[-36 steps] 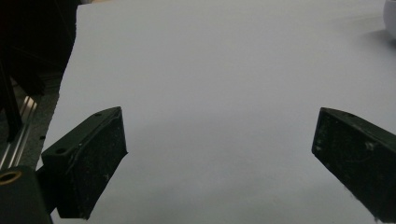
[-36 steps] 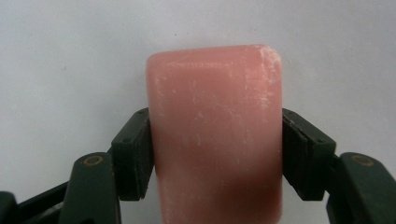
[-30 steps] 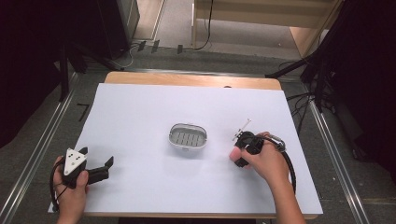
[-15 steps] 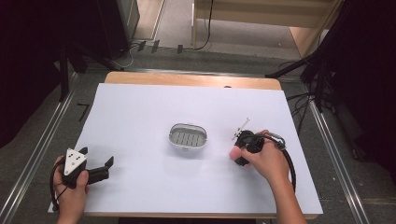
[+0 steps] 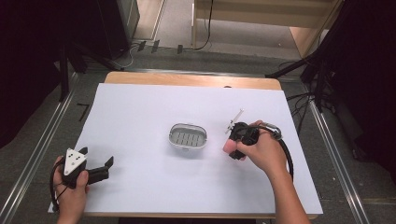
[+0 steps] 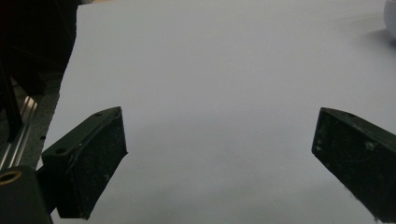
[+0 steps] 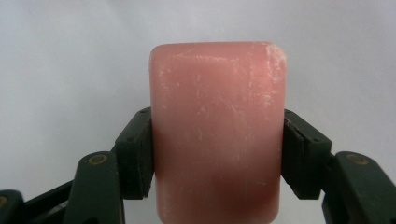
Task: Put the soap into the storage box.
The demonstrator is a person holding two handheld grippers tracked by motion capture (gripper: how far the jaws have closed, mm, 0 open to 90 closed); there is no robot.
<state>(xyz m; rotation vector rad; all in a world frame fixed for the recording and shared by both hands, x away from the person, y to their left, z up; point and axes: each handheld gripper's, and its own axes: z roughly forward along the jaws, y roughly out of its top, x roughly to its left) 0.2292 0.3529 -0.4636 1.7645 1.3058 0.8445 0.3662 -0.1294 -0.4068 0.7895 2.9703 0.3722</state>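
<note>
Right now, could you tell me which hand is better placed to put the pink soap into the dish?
Right: its tool already clamps the soap beside the dish; the left tool is open, farther away.

This looks like a lab or recording studio set up for data collection, not a home. A light wooden table (image 5: 191, 79) is covered by a plain white paper sheet (image 5: 140, 121) and stands between two long aluminium rails (image 5: 37, 158) on a grey carpeted floor (image 5: 177, 56). Black curtains (image 5: 37, 56) hang at both sides, black cables (image 5: 308, 100) trail across the floor at the right, and a pale wooden furniture frame (image 5: 261, 18) stands behind.
</note>
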